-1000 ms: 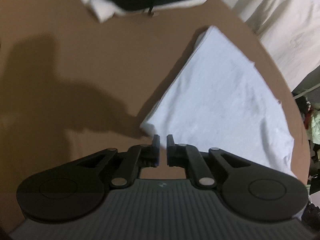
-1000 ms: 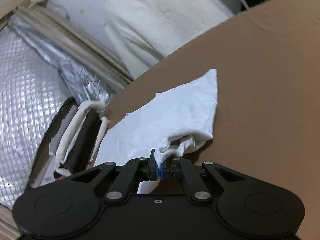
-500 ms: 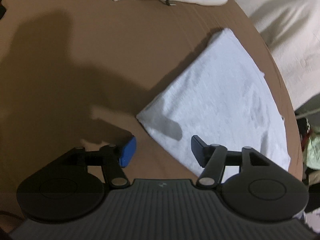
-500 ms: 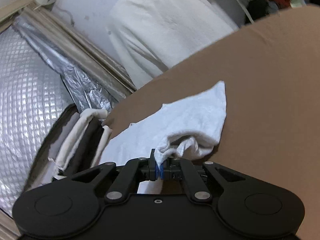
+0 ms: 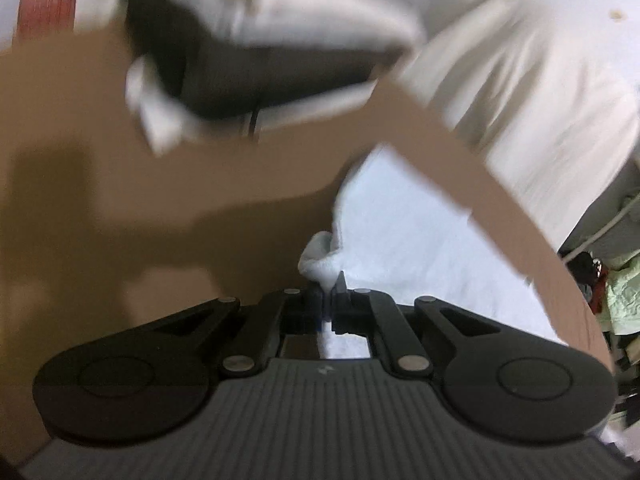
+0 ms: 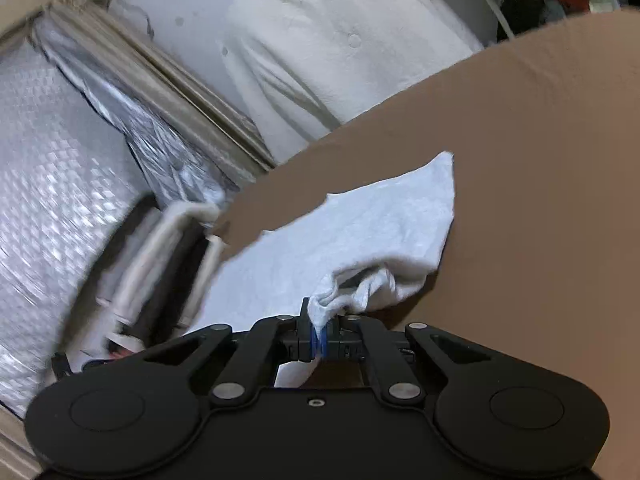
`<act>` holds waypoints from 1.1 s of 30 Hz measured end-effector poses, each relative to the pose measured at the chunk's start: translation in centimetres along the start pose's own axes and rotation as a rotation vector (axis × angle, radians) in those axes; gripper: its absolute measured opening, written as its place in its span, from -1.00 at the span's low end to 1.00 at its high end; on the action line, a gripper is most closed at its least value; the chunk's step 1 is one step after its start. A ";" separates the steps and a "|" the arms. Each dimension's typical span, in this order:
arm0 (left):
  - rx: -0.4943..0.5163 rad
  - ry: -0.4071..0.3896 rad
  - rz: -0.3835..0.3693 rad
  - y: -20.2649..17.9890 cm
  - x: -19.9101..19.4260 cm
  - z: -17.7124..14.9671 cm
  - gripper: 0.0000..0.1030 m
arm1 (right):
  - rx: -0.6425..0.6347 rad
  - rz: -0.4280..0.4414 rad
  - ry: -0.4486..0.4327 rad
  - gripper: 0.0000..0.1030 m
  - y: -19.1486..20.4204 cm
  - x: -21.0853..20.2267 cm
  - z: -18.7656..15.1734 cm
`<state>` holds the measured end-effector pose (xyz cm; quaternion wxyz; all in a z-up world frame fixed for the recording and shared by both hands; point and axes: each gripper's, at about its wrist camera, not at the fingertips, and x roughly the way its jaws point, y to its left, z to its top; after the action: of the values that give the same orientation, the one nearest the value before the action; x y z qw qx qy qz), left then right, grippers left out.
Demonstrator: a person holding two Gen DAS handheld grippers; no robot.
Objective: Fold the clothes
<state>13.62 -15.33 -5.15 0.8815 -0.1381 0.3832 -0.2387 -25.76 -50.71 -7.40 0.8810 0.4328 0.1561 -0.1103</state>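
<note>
The white garment (image 6: pixel 360 232) lies on the brown table (image 6: pixel 540 200), already doubled into a flat wedge, with its far end near the table's curved edge. The left gripper (image 5: pixel 328 286) has its jaws pinched on one near corner of the garment, and the right gripper (image 6: pixel 320 332) is clamped on another bunched corner, lifted slightly off the table. Judging by this, a further fold is under way; beyond the garment sits a dark-and-white pile (image 5: pixel 240 80), too blurred to read

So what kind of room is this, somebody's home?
Probably a lived-in home room rather than a lab. A white cloth lies on a brown-covered round table, a pale quilted blanket hangs behind it, and loose clothes are heaped beside it.
</note>
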 end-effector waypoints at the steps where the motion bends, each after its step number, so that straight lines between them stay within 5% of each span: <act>1: 0.035 -0.034 0.001 -0.5 -0.7 0.1 -0.94 | 0.002 0.010 0.006 -0.91 0.0 -0.2 -0.1; 4: 0.049 -0.034 0.014 -0.7 -1.1 -0.4 -0.95 | -0.086 -0.051 0.024 -0.91 0.8 -0.5 -1.0; 9: 0.000 0.118 0.033 -0.2 -2.8 -1.9 -0.95 | -0.089 -0.057 0.039 -0.91 1.5 -3.3 -2.6; 15: 0.087 0.100 0.064 -0.5 -8.7 -2.9 -0.95 | -0.072 -0.047 0.056 -0.91 2.2 -6.9 -4.4; 21: 0.177 0.115 0.120 -1.6 -7.2 -2.7 -0.95 | -0.082 -0.079 0.059 -0.91 1.0 -6.5 -5.1; 25: 0.149 0.164 0.127 -1.8 -4.6 -1.1 -0.94 | -0.031 -0.033 0.022 -0.91 1.6 -4.8 -1.6; 33: 0.180 0.193 0.135 -4.6 1.5 3.9 -0.94 | 0.070 -0.150 0.143 -0.91 1.2 2.0 7.2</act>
<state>15.91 -19.79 -1.47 0.8635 -0.0086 0.4516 -0.2242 -22.19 -55.86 -3.12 0.8414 0.4570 0.2466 -0.1499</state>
